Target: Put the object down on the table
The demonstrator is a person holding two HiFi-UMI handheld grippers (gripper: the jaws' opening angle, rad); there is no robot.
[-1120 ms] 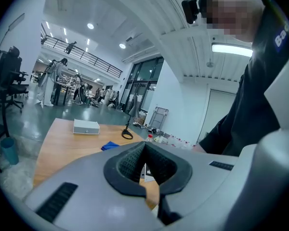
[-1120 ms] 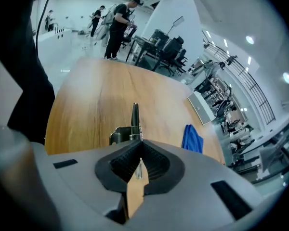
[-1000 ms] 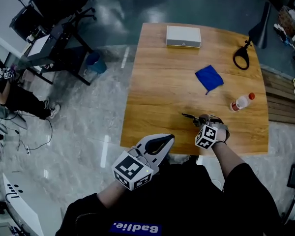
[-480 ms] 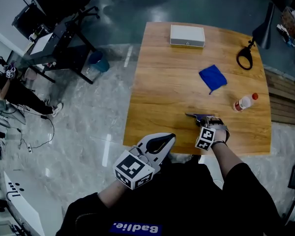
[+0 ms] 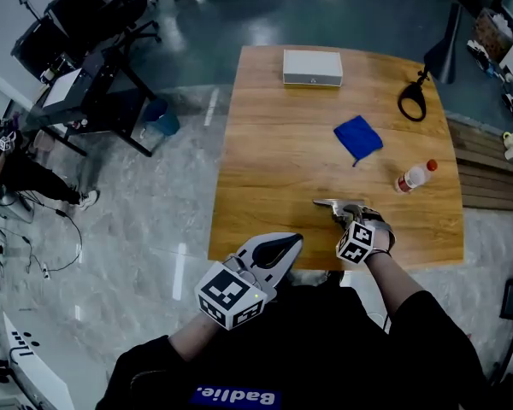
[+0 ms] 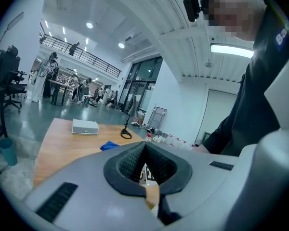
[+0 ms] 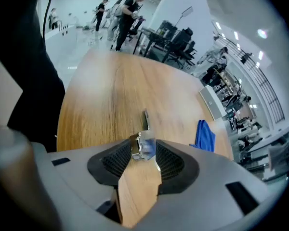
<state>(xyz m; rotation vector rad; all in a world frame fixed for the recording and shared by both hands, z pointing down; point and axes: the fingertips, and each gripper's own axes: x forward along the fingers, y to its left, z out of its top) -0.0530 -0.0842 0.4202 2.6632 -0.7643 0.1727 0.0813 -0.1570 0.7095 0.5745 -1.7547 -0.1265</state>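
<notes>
L gripper is nearest, held off the table's near edge. Its jaws are together w/ nothing in them.

R gripper is low over the near edge, jaws opening. The tool sits between the tips: small shiny metal, w/ a chunky head at the pads and a thin stem pointing away. It looks to be lying on the wood already, though I can't tell if the pads have fully cleared it.

Handling, prob.: light, stiff, not fragile. Smooth metal means it's slippery, and it could skid or twist if a pad drags on it. The best hold is across the head, since the stem is too thin to pinch well.

Nothing crowds it & there's bare wood all round. Bottle lies on its side to the R, well apart. Blue cloth is further on, mid-table. A black loop is at the far R and a white box at the far edge. None of these stand in the way.
</notes>
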